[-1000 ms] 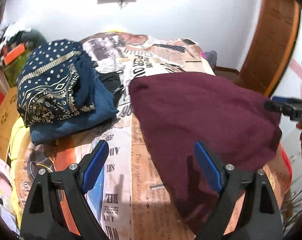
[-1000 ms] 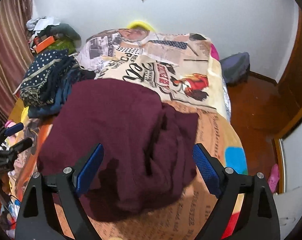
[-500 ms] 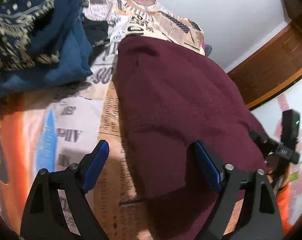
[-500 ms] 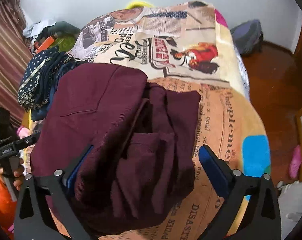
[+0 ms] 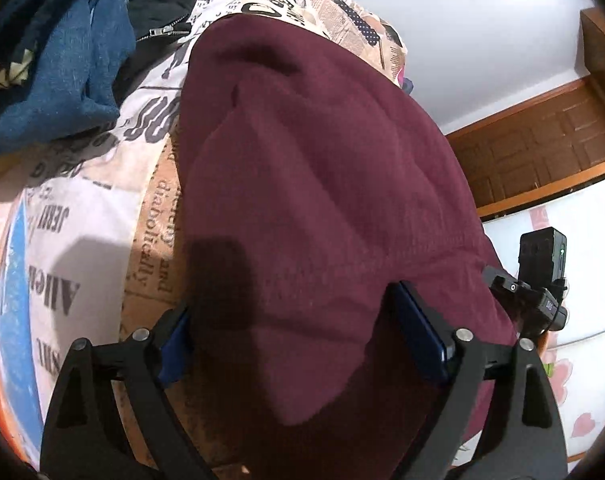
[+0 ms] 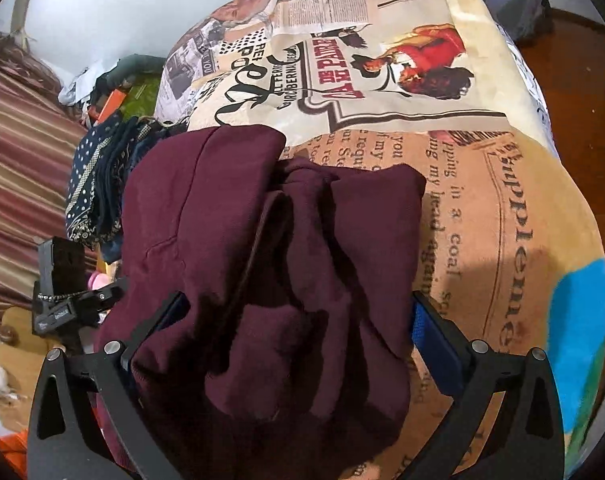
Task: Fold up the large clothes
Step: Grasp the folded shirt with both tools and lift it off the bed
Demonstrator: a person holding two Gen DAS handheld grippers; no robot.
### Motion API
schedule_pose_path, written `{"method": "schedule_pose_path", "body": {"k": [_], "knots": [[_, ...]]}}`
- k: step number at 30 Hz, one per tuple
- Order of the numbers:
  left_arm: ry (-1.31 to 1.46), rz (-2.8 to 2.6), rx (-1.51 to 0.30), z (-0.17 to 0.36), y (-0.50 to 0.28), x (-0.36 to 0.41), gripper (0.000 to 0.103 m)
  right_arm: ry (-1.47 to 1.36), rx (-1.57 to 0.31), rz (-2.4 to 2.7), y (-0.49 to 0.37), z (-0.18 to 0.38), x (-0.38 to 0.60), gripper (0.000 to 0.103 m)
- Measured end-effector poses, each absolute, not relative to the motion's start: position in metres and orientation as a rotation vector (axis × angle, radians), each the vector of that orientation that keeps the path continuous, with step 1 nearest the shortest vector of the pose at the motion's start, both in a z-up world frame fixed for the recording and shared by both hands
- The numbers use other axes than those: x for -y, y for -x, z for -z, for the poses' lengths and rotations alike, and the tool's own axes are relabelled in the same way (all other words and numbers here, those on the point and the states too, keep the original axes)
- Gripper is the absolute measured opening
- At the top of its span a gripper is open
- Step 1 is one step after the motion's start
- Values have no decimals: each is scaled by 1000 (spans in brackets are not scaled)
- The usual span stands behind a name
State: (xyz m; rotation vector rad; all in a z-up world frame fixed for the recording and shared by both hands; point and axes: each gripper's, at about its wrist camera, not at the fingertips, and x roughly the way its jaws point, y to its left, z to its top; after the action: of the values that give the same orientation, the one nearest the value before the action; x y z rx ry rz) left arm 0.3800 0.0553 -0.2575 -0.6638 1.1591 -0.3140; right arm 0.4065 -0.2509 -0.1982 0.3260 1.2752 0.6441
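A big dark red garment (image 5: 322, 184) lies on the bed (image 6: 502, 200), on top of a bed cover printed like old newspapers; it is bunched up and has deep folds down its middle in the right wrist view (image 6: 270, 272); the left hand-held gripper (image 5: 302, 336) points down at the near edge of the garment, and its jaws are wide and opening a bit more; the cloth sits between its two blue pads, one pad (image 5: 420, 332) rests against the cloth on one side, and the other pad (image 5: 174, 344) is partly hidden behind the cloth edge, so I cannot tell if it touches; the right hand-held gripper (image 6: 298, 328) also points down at the garment, with its jaws as wide as can be; a thick lump of the cloth fills the space between its fingers (image 6: 434, 340), and the pads do not look like they squeeze it; a pile of blue clothes (image 5: 62, 60) lies beside the garment on the bed, with a black zipped thing (image 5: 158, 8) next to it; a striped curtain (image 6: 18, 160) hangs at the side; the floor (image 6: 574, 60) beyond the bed is brown wood.
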Motion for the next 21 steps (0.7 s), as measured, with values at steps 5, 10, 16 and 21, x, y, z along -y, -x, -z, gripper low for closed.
{"method": "schedule_pose_path", "body": {"k": [5,10,16,21], "knots": [[664,330,-1139,255,-377,-59,78,-349,-1298,-621,-404,195,248,102],[659,356,-1127,243,-370,-67,57,-357,-1283,-607,-394,181,248,73],[578,380,-1064,201,-357,-68,36,-332,-1265,-589,-375,159,240,49],[500,406,-985,153,-337,-72,29,-288,-1228,-600,-360,127,222,39]]}}
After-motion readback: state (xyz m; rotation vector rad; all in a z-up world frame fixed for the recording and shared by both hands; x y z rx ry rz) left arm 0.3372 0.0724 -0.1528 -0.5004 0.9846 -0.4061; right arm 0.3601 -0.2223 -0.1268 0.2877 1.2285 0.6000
